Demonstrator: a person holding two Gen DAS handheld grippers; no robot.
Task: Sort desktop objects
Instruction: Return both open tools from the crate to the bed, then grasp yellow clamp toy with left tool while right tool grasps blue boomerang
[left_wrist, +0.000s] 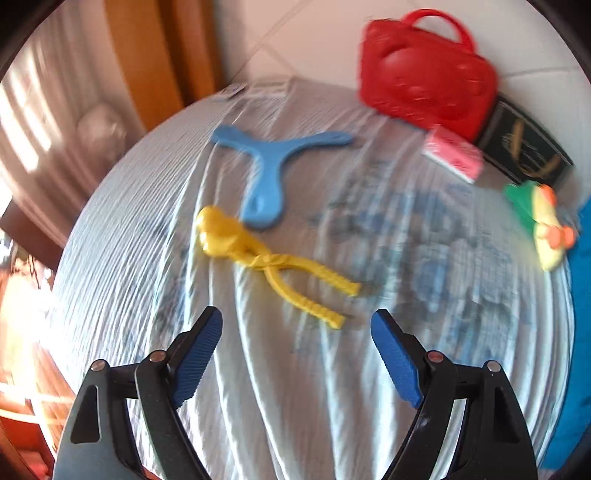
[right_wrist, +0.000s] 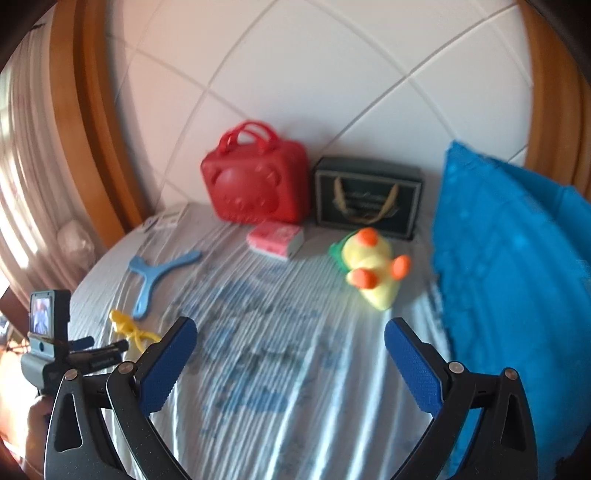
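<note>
On a light blue striped sheet (left_wrist: 295, 387) lie yellow scissor-like tongs (left_wrist: 258, 254) with a ball-shaped head and a blue three-armed boomerang (left_wrist: 273, 166). My left gripper (left_wrist: 297, 315) hangs open just short of the tongs' handles, nothing between its blue pads. At the far side stand a red handbag (left_wrist: 424, 74), a dark gift bag (left_wrist: 524, 147), a pink box (left_wrist: 452, 155) and a yellow duck plush (left_wrist: 546, 225). In the right wrist view my right gripper (right_wrist: 291, 325) is open and empty over the sheet, short of the duck plush (right_wrist: 373, 269) and pink box (right_wrist: 275, 238).
A white tiled wall (right_wrist: 314, 74) with a wooden frame (right_wrist: 92, 129) backs the scene. A bright blue pillow (right_wrist: 517, 277) fills the right side. The red handbag (right_wrist: 255, 177) and gift bag (right_wrist: 365, 197) lean against the wall. The left tool's screen (right_wrist: 40, 317) shows at the left.
</note>
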